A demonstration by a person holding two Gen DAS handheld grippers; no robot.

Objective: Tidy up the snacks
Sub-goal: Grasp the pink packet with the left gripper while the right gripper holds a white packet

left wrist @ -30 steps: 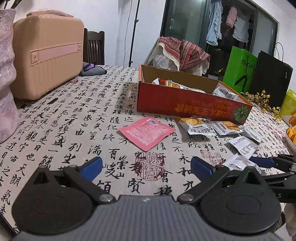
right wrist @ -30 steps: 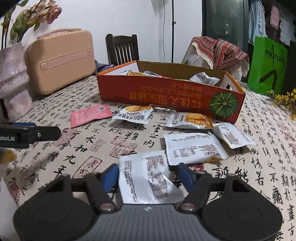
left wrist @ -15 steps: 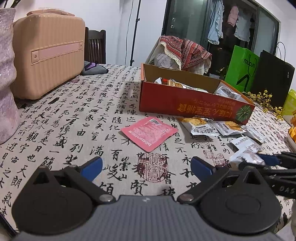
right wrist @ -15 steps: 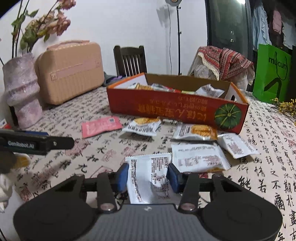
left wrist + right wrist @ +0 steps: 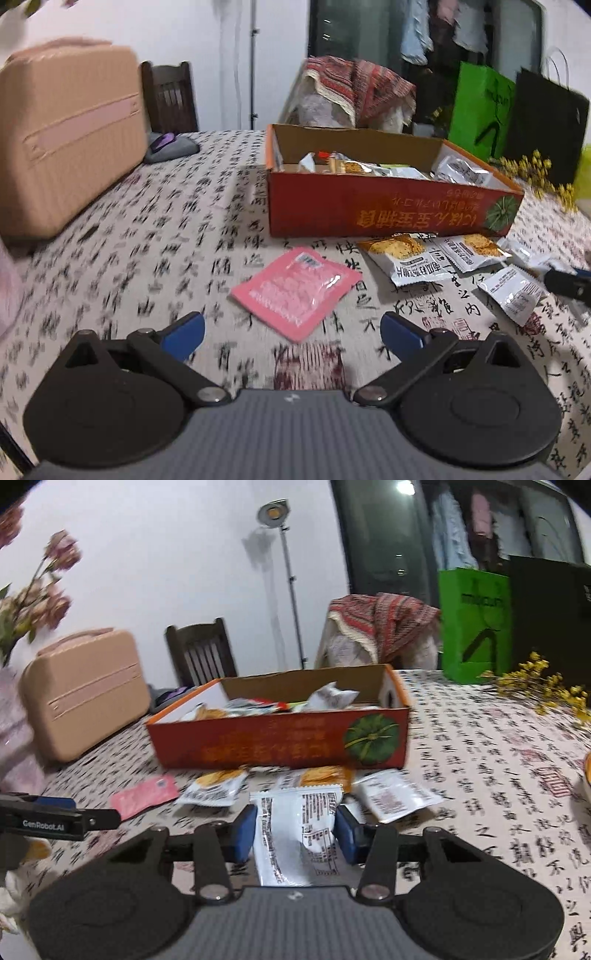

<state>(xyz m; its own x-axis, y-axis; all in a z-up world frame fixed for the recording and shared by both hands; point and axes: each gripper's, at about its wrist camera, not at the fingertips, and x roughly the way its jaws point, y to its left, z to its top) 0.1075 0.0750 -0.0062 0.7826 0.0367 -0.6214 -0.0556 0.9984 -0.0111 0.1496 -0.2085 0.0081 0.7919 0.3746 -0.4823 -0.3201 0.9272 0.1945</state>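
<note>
My right gripper [image 5: 295, 832] is shut on a white snack packet [image 5: 299, 830] and holds it lifted above the table, in front of the orange box [image 5: 280, 746], which holds several snacks. My left gripper [image 5: 291, 330] is open and empty, just short of a pink packet [image 5: 295, 290] lying flat on the tablecloth. Several white and orange packets [image 5: 406, 258] lie along the box's [image 5: 388, 214] front wall. The left gripper's finger also shows at the left of the right wrist view [image 5: 55, 818].
A pink hard case [image 5: 62, 140] stands at the left, with a vase of flowers [image 5: 22, 602] near it. A chair [image 5: 201, 653], a green bag [image 5: 474, 624] and a black bag [image 5: 543, 125] stand behind. Yellow flowers [image 5: 546, 690] lie at the right.
My right gripper closed on the white packet and lifted it up and toward the box. My left gripper moved forward toward the pink packet.
</note>
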